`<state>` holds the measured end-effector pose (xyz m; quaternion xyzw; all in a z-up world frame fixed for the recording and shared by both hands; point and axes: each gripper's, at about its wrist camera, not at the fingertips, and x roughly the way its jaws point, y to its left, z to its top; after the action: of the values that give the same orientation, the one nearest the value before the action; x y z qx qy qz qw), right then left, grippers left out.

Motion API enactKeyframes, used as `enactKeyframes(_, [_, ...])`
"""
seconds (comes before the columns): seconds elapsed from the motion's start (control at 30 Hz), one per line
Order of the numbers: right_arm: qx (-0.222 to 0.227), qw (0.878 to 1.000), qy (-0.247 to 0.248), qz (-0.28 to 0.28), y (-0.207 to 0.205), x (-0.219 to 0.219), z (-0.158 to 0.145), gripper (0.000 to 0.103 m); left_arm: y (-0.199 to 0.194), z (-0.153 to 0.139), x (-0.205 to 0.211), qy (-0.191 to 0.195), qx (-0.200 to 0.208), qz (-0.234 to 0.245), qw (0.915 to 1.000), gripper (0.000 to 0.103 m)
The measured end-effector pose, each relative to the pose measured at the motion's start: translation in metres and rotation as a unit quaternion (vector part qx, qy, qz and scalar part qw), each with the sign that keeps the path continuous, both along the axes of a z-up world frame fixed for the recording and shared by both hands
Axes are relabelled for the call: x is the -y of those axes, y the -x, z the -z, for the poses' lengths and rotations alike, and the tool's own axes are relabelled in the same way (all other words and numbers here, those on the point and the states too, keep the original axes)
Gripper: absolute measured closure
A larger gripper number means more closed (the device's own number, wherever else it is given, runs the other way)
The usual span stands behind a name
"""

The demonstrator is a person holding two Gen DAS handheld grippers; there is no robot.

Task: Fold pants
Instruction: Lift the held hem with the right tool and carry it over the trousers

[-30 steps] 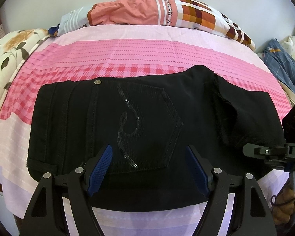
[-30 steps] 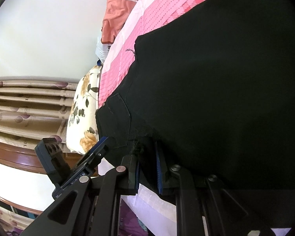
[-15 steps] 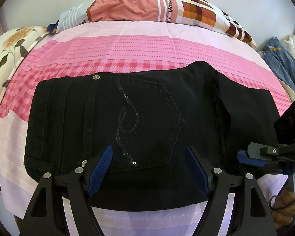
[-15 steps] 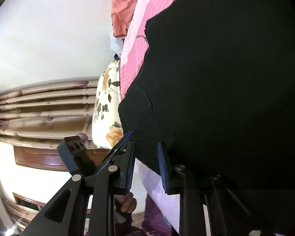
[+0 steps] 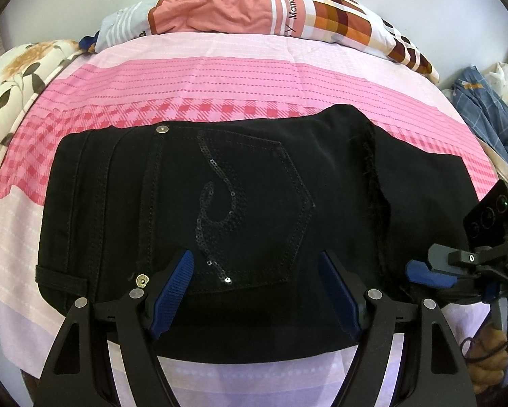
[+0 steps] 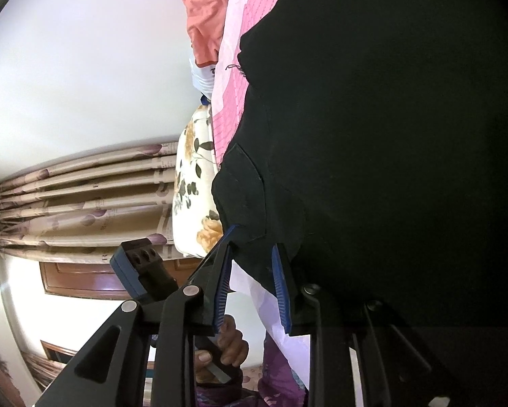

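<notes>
Black pants (image 5: 254,183) lie folded on the pink bed sheet (image 5: 220,78), back pocket with a sequin swirl facing up. My left gripper (image 5: 255,264) hovers open over the pocket's near edge, with its blue pads (image 5: 176,285) spread wide and gripping nothing. My right gripper (image 5: 420,271) sits at the pants' near right corner. In the right wrist view the right gripper (image 6: 254,240) has its pads (image 6: 221,288) a little apart. The pants' edge (image 6: 254,257) lies loosely between them, and the rest of the pants (image 6: 389,135) fills the right of that view.
A patterned pillow (image 5: 254,13) lies along the bed's far edge, and a floral pillow (image 5: 13,78) at the left. Blue checked clothes (image 5: 484,108) are heaped at the right. The bed's near edge runs just under both grippers. Curtains (image 6: 84,203) hang beyond it, and a hand (image 6: 226,349) holds the left handle.
The right gripper's pads have parted from a tight pinch on the pants' edge to a small gap, and that gripper has rolled. The left gripper has stayed put.
</notes>
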<state>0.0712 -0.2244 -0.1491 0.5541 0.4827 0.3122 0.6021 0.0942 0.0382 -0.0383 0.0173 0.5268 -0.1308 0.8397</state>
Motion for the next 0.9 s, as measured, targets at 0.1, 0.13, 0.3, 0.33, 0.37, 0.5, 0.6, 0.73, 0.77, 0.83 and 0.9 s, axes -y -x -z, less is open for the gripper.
enactKeyframes(0.1, [0.006, 1.000, 0.013, -0.006, -0.001, -0.001, -0.001, 0.080, 0.000, 0.001, 0.001, 0.002, -0.004, -0.003, 1.0000, 0.027])
enactKeyframes(0.13, [0.008, 1.000, 0.015, -0.007, -0.001, -0.002, -0.001, 0.080, 0.000, 0.001, 0.001, 0.002, -0.005, -0.004, 1.0000, 0.027])
enactKeyframes(0.3, [0.012, 1.000, 0.010, -0.009, -0.003, 0.001, 0.002, 0.081, 0.001, -0.002, 0.002, -0.001, 0.001, -0.003, 1.0000, 0.027])
enactKeyframes(0.33, [0.013, 1.000, 0.011, -0.008, -0.004, 0.000, 0.002, 0.081, 0.002, -0.003, 0.003, -0.002, 0.002, -0.003, 1.0000, 0.027])
enactKeyframes(0.37, [0.014, 1.000, 0.012, -0.009, -0.004, 0.000, 0.002, 0.081, 0.003, -0.003, 0.004, -0.002, 0.002, -0.003, 1.0000, 0.027])
enactKeyframes(0.5, [0.016, 1.000, 0.013, -0.007, -0.003, 0.001, 0.001, 0.081, 0.005, -0.006, 0.005, -0.003, 0.004, -0.004, 1.0000, 0.027])
enactKeyframes(0.6, [0.016, 1.000, 0.008, -0.004, -0.003, 0.002, 0.002, 0.081, 0.008, -0.009, 0.003, -0.003, 0.009, -0.007, 0.9999, 0.027])
enactKeyframes(0.73, [0.014, 1.000, 0.003, -0.002, -0.002, 0.005, 0.003, 0.081, 0.007, -0.012, -0.004, 0.004, 0.006, -0.017, 0.9998, 0.027])
enactKeyframes(0.77, [0.013, 1.000, 0.002, -0.002, -0.002, 0.005, 0.004, 0.081, 0.006, -0.013, -0.007, 0.008, 0.004, -0.021, 0.9997, 0.027])
enactKeyframes(0.83, [0.013, 1.000, 0.002, -0.001, -0.002, 0.005, 0.004, 0.081, 0.005, -0.014, -0.018, 0.016, 0.001, -0.036, 0.9992, 0.027])
enactKeyframes(0.9, [0.013, 1.000, 0.003, -0.002, -0.002, 0.006, 0.004, 0.081, 0.004, -0.017, -0.029, 0.020, 0.002, -0.050, 0.9985, 0.027])
